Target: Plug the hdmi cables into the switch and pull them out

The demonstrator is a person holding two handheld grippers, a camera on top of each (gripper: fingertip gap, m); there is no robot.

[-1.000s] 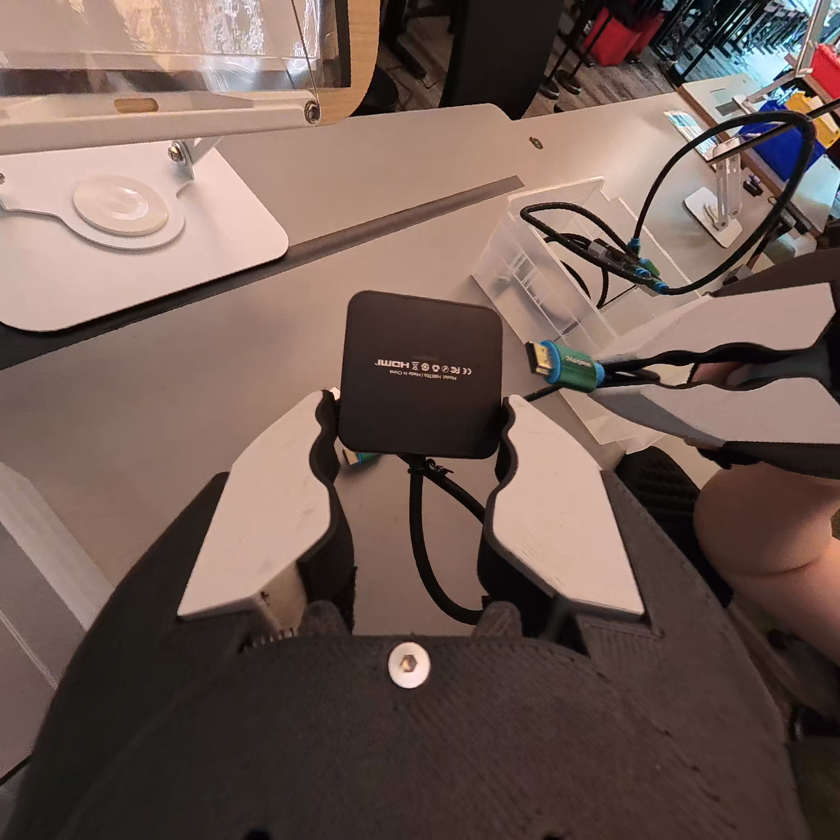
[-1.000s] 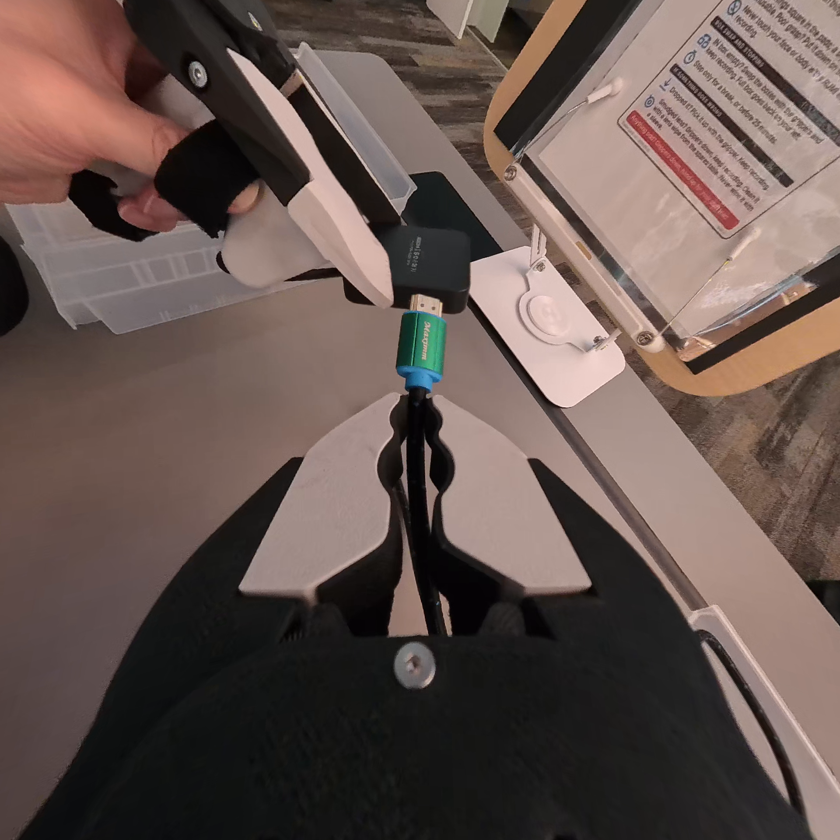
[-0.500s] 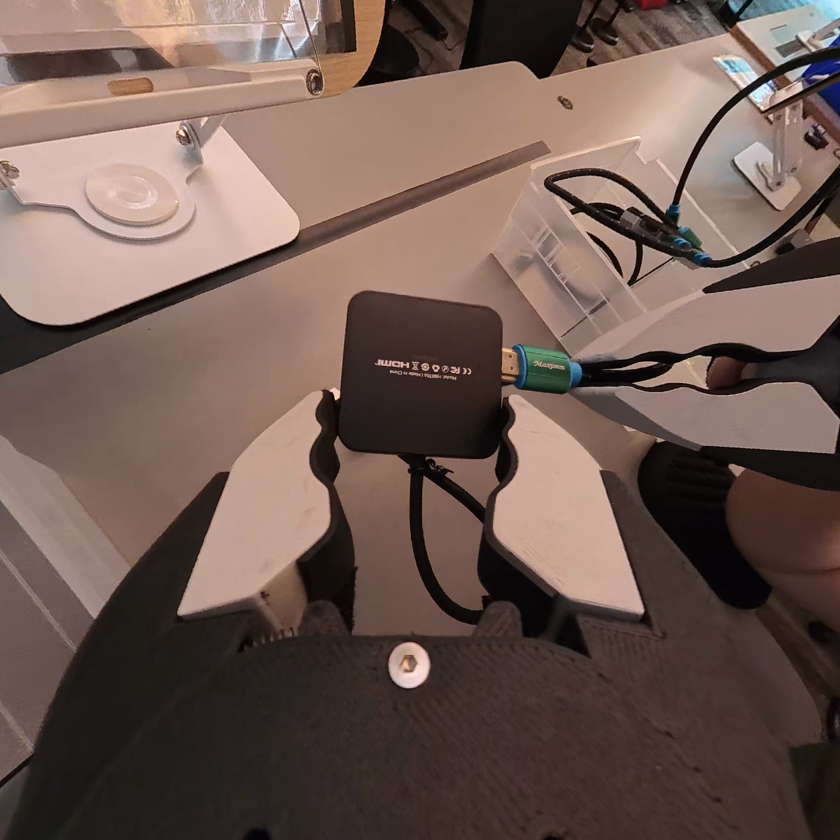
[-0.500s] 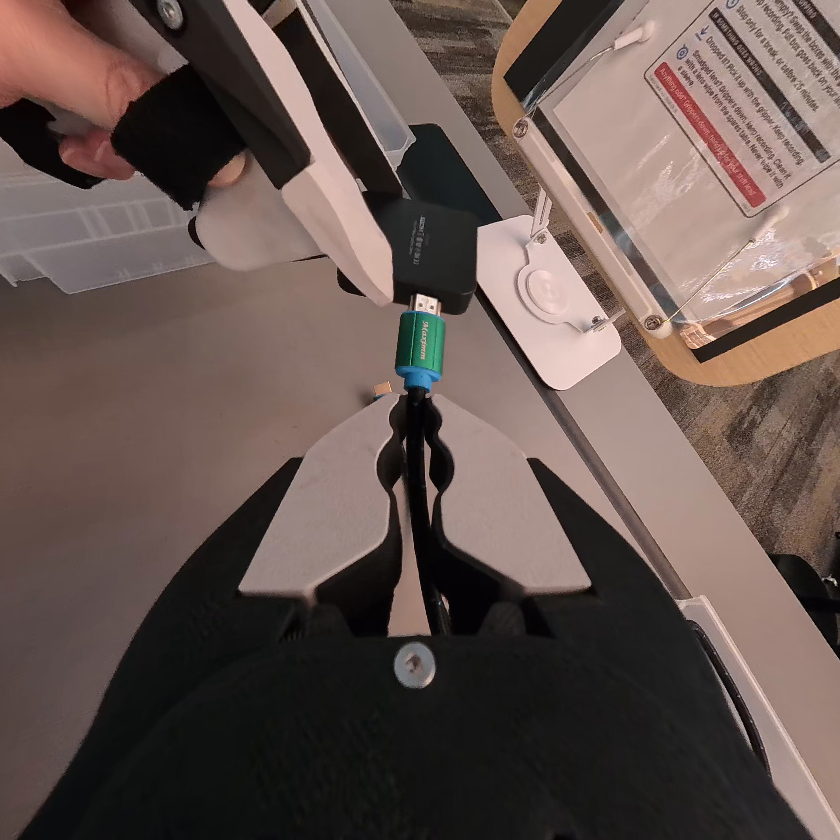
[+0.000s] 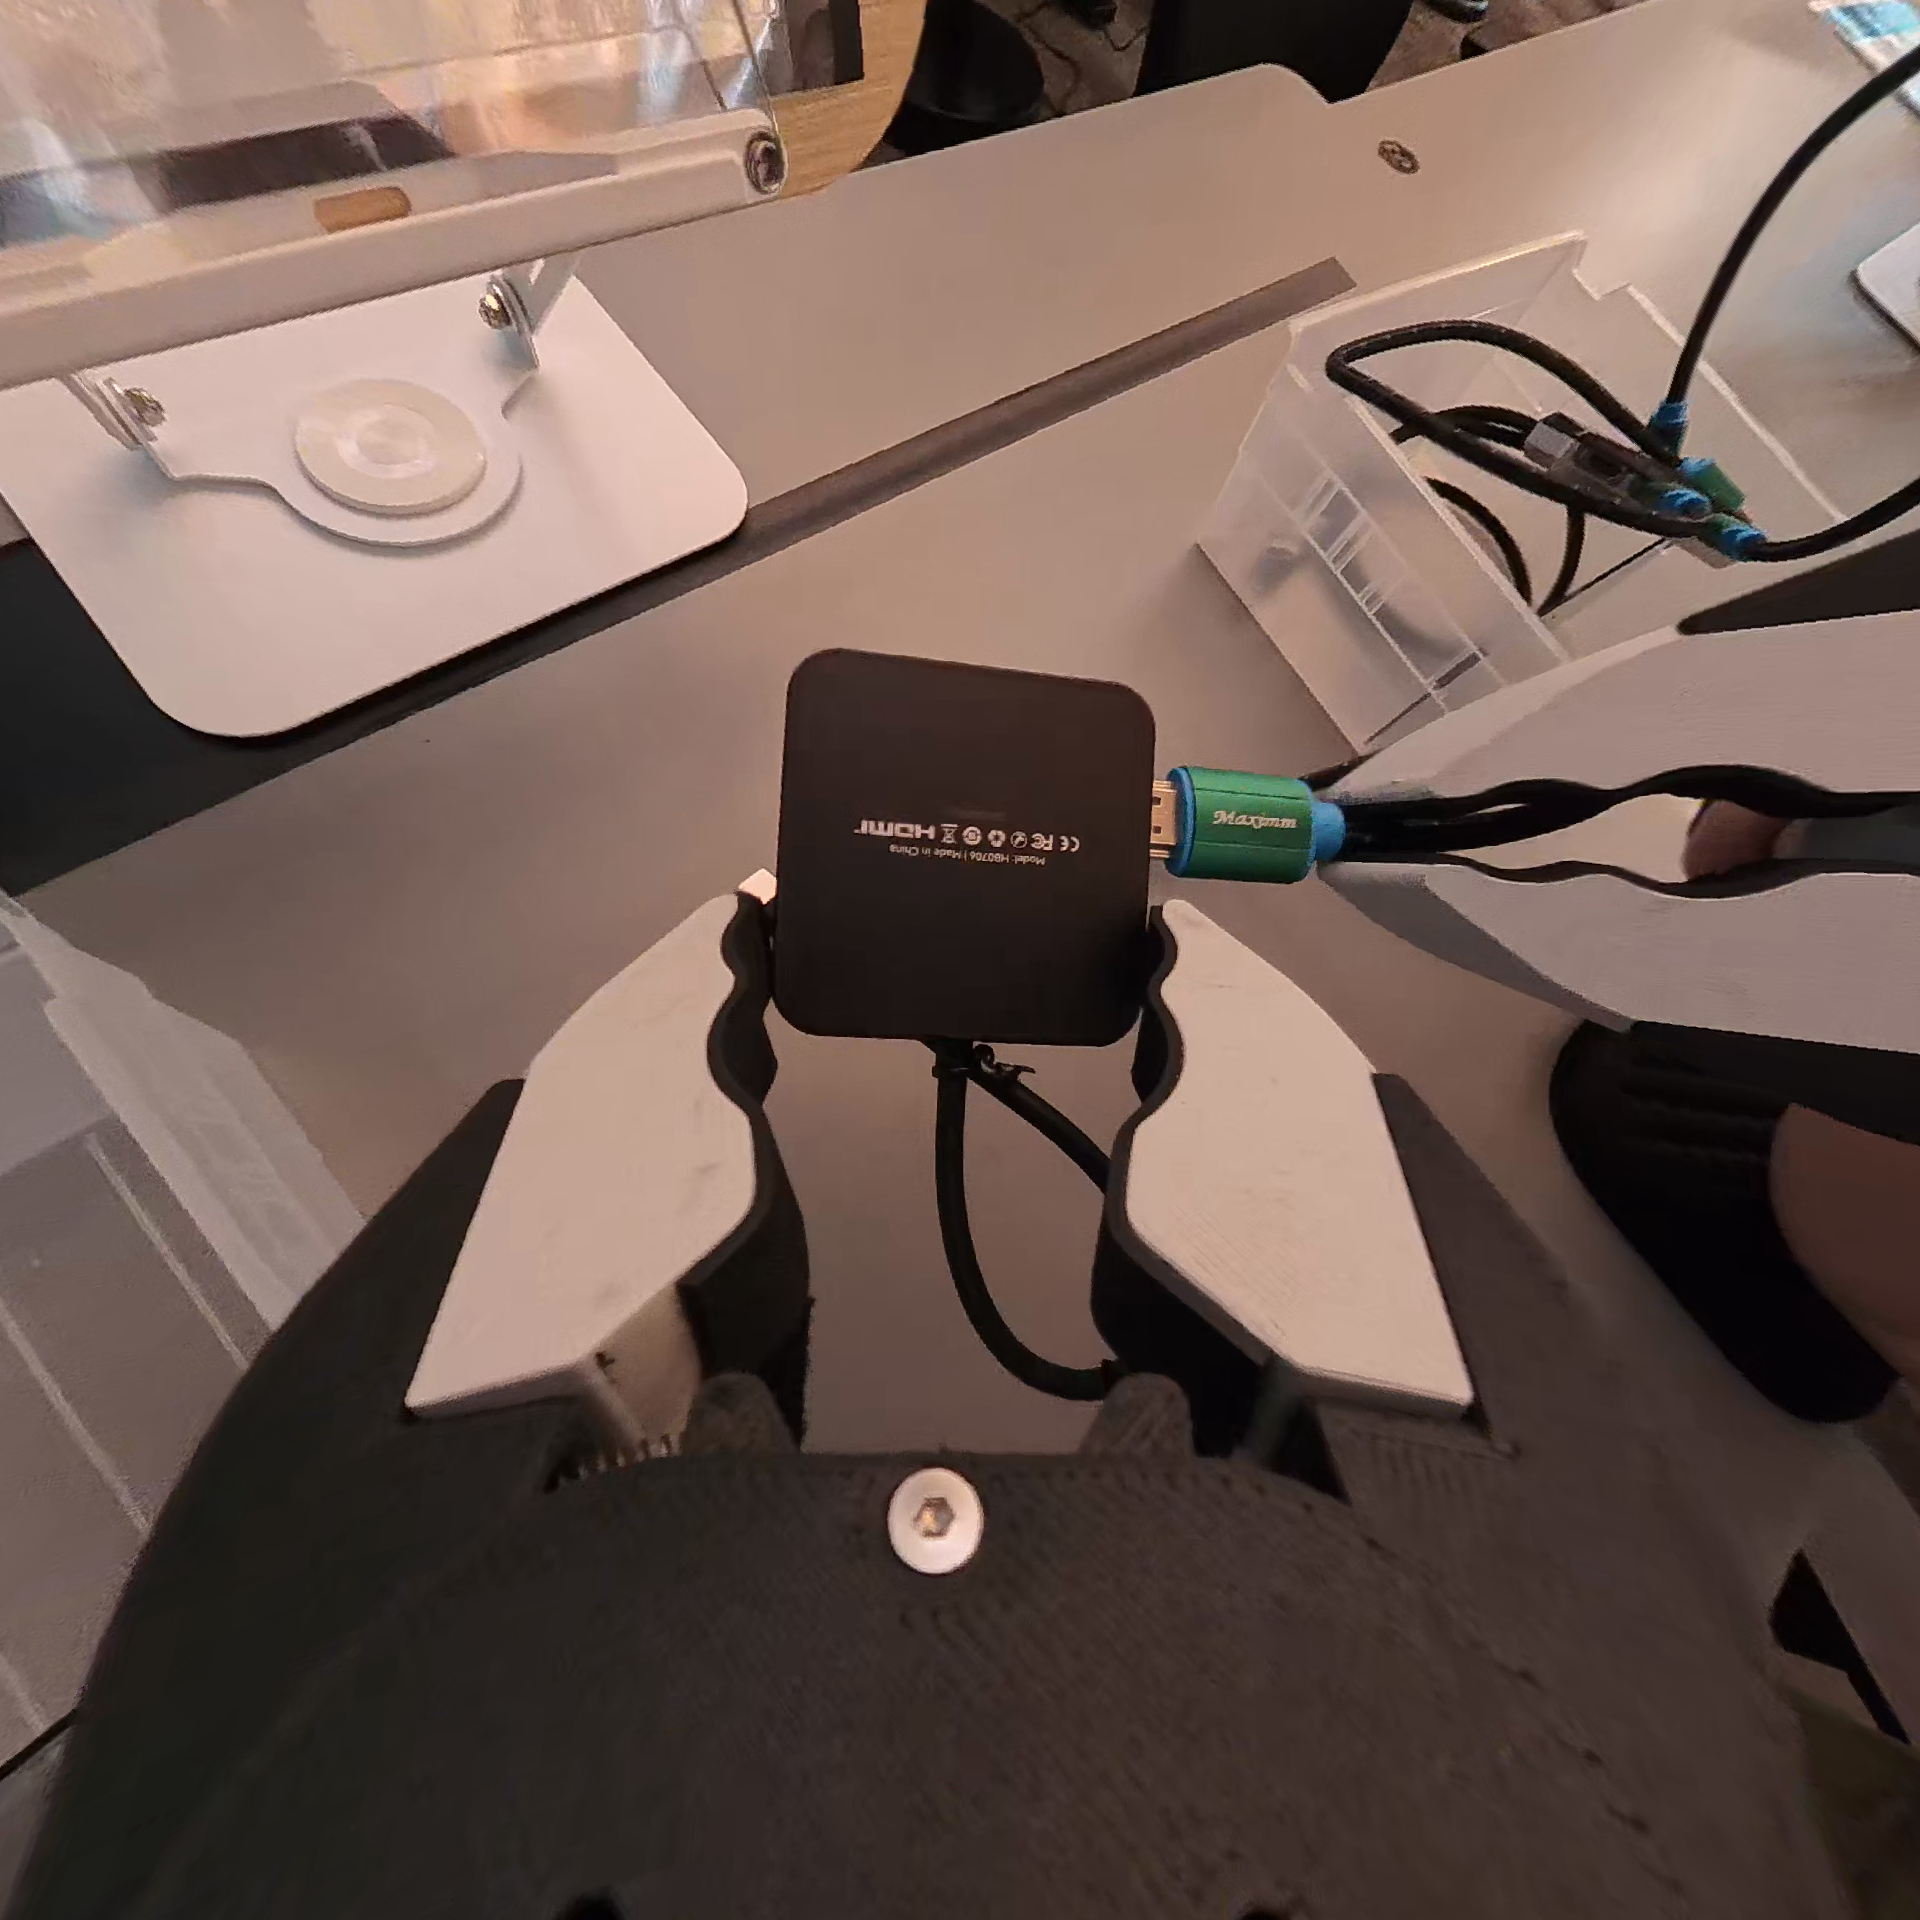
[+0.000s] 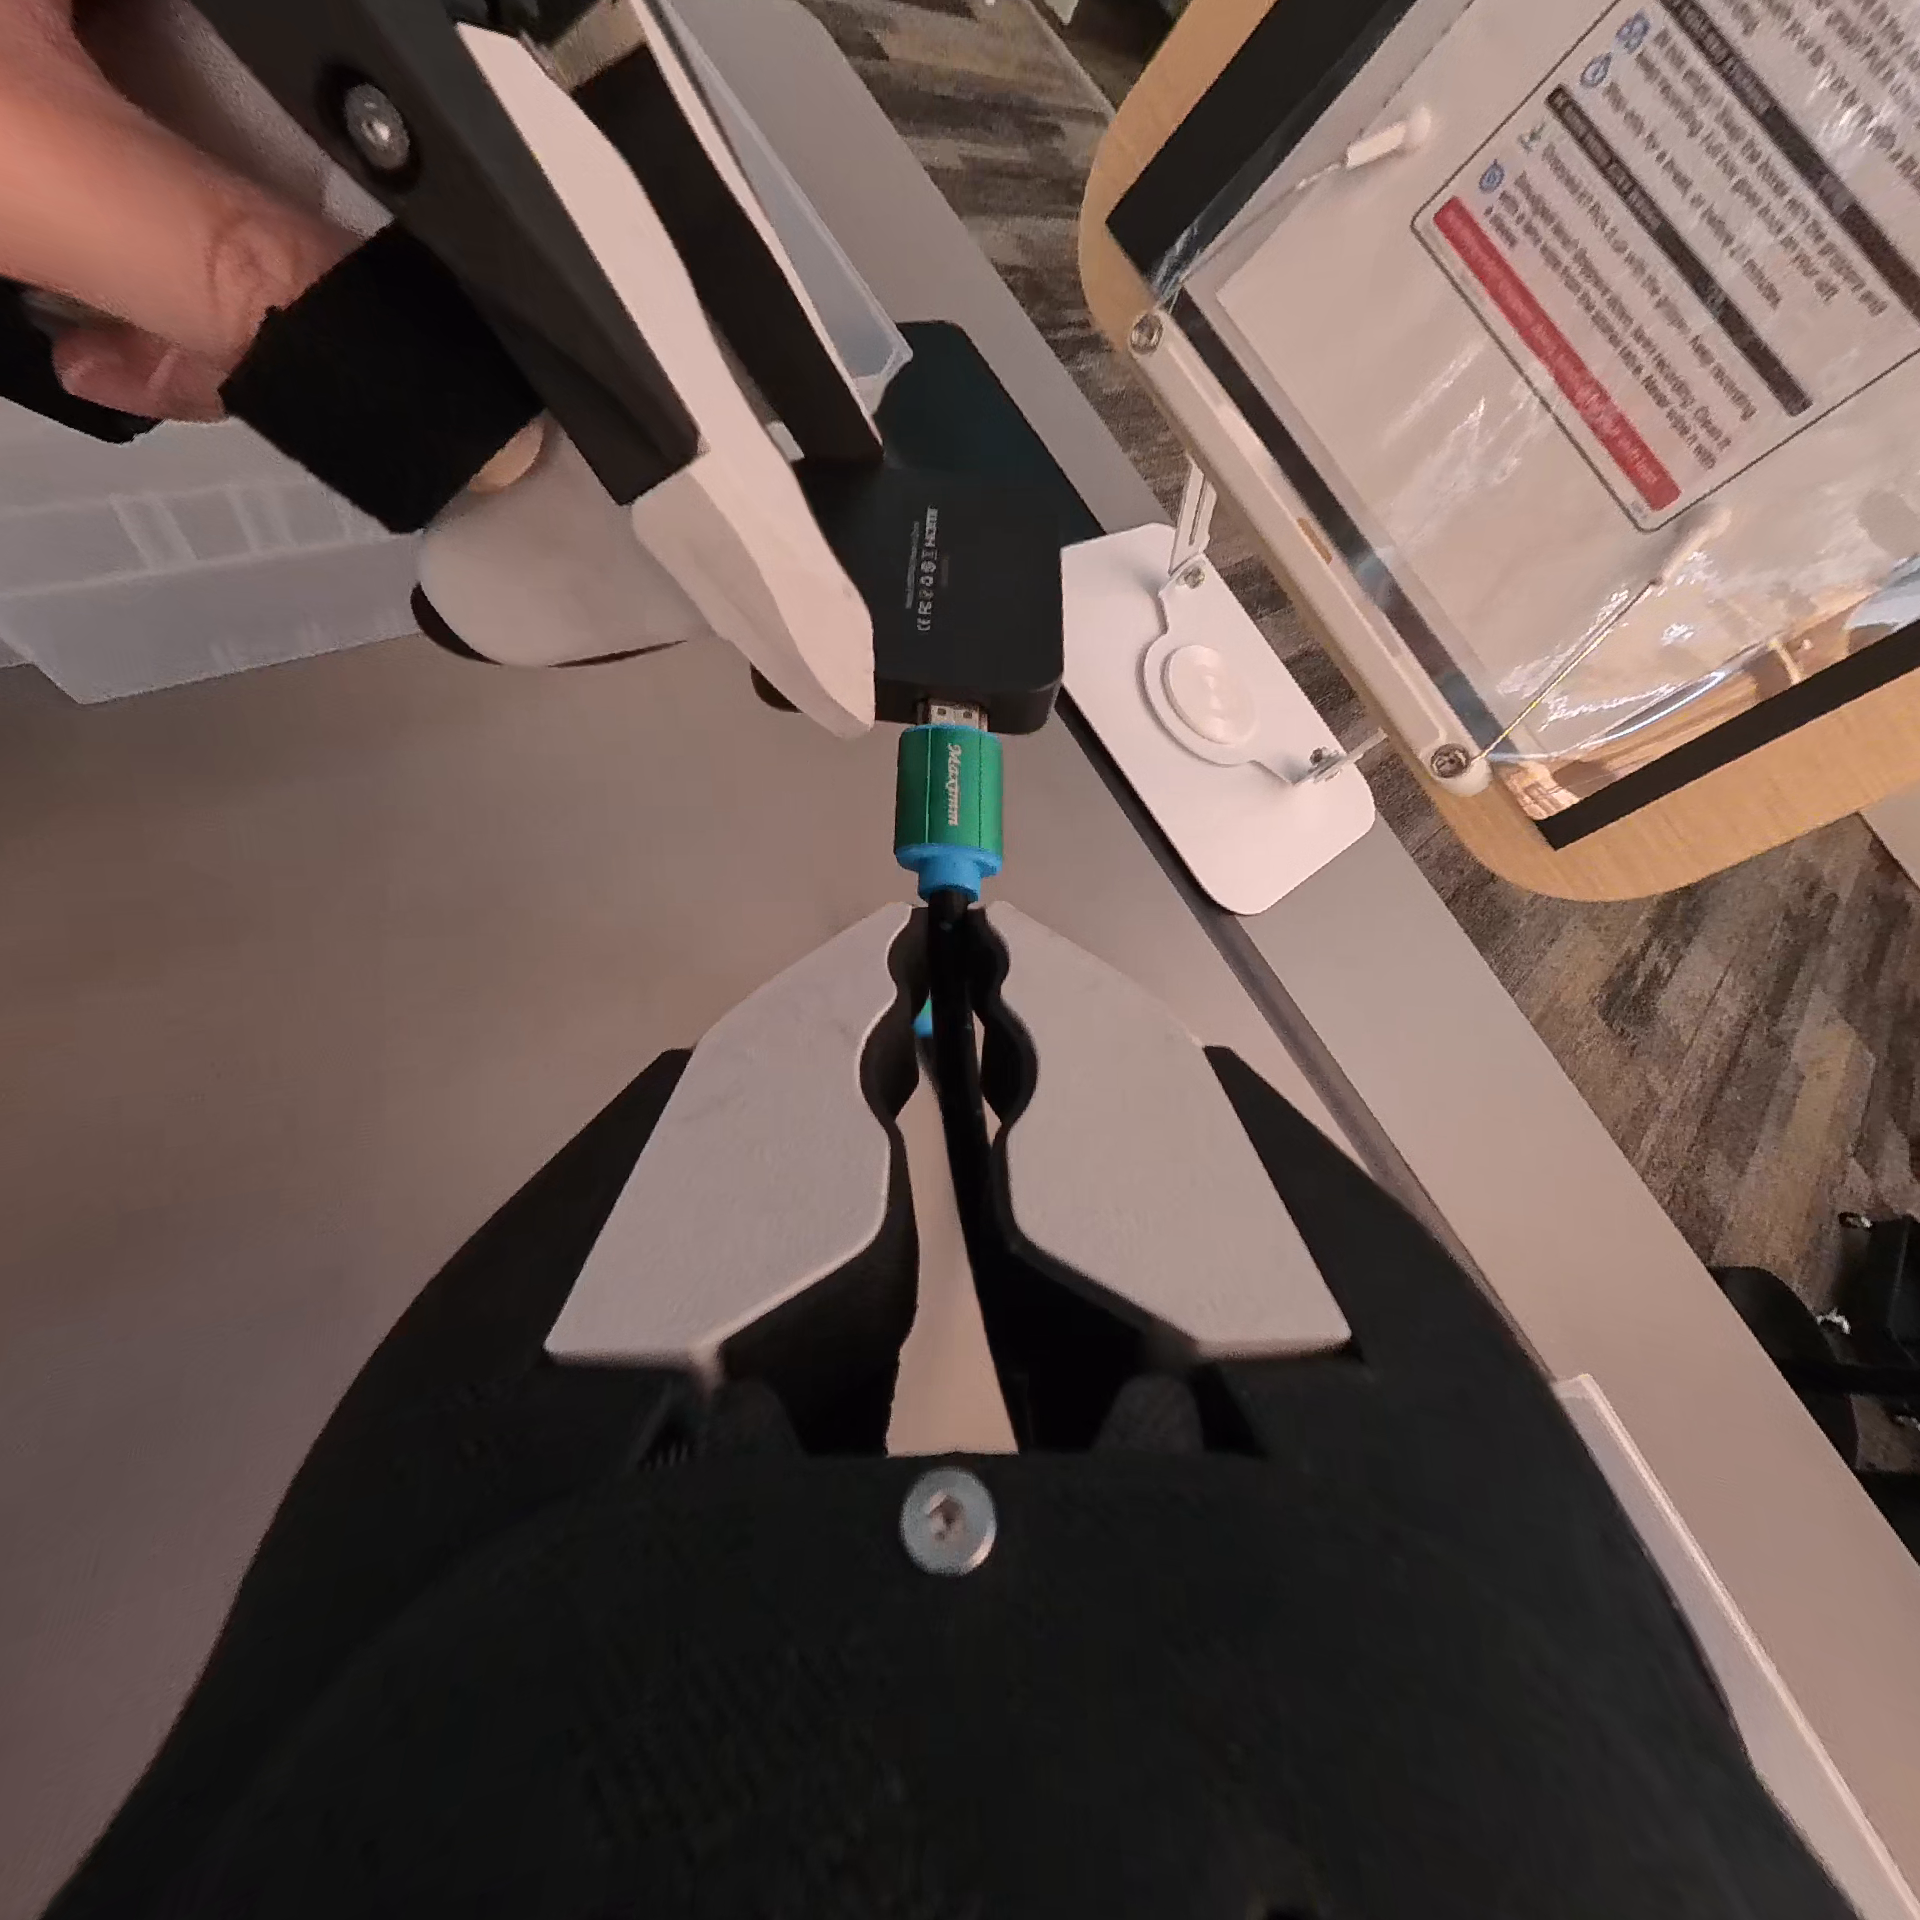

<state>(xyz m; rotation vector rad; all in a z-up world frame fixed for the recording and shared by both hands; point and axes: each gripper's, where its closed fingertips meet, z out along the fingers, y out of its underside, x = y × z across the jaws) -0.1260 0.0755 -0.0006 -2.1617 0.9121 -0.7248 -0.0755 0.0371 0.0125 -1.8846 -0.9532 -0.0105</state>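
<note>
My left gripper point(image 5: 956, 914) is shut on the black square HDMI switch point(image 5: 966, 842) and holds it above the grey table; the switch's own black lead hangs down between the fingers. My right gripper point(image 6: 948, 914) is shut on the black cable point(image 6: 956, 1039) just behind a green and blue HDMI plug point(image 6: 945, 795). The plug's metal tip is partly inside the port on the switch's point(image 6: 966, 603) side. In the left wrist view the plug point(image 5: 1242, 824) enters the switch from the right, held by the right gripper point(image 5: 1340, 821).
A clear plastic bin point(image 5: 1455, 468) with several more cables and plugs stands at the back right. A white stand base point(image 5: 374, 520) with a clear sign holder sits at the back left. A wooden-edged sign board point(image 6: 1558, 416) stands past the table edge.
The right gripper has brought the green plug from a gap beside the switch up to its side port, and the metal tip has gone partly in. The left gripper keeps holding the switch.
</note>
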